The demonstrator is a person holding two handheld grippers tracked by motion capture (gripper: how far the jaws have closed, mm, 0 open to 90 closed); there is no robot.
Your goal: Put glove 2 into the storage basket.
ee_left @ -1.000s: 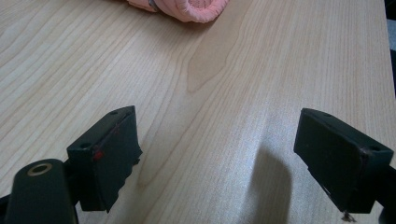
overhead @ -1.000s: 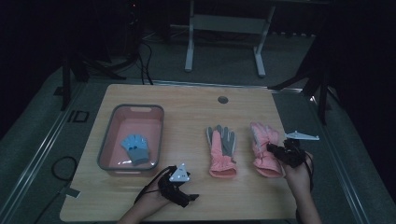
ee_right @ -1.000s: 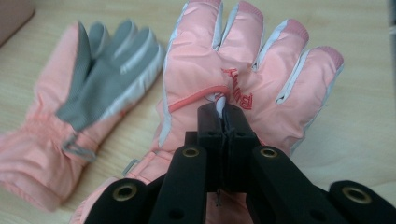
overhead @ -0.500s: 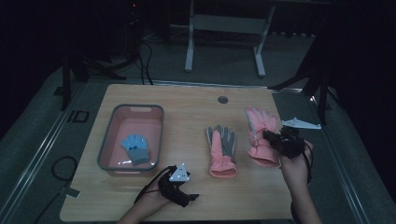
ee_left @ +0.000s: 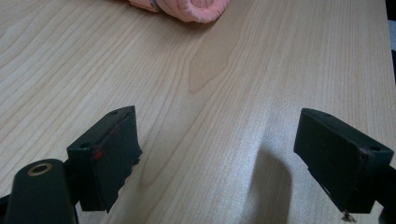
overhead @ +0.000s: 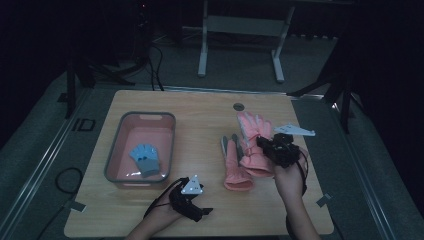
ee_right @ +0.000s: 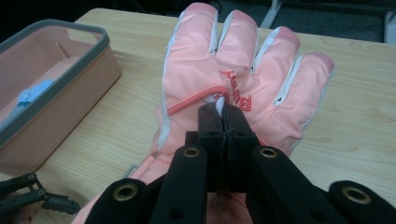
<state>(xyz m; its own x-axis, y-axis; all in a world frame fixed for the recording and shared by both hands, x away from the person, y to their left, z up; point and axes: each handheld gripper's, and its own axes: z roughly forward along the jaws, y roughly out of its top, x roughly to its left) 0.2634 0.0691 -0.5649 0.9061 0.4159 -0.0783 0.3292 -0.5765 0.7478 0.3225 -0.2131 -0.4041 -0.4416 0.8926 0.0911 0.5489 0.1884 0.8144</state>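
High view: a wooden surface [overhead: 200, 115] carries a pink basin [overhead: 113, 160] at left, holding a blue glove [overhead: 145, 159]. Near centre lies a pink-and-grey glove [overhead: 234, 165]. Beside it, the right tongs [overhead: 265, 146] are clenched on a second pink glove [overhead: 252, 132], raising it partly off the surface. Right gripper view: the jaws pinch the fabric on the back of this glove [ee_right: 233, 84]. Left tongs [overhead: 202, 212], near the front edge, are released, jaws spread wide over bare wood.
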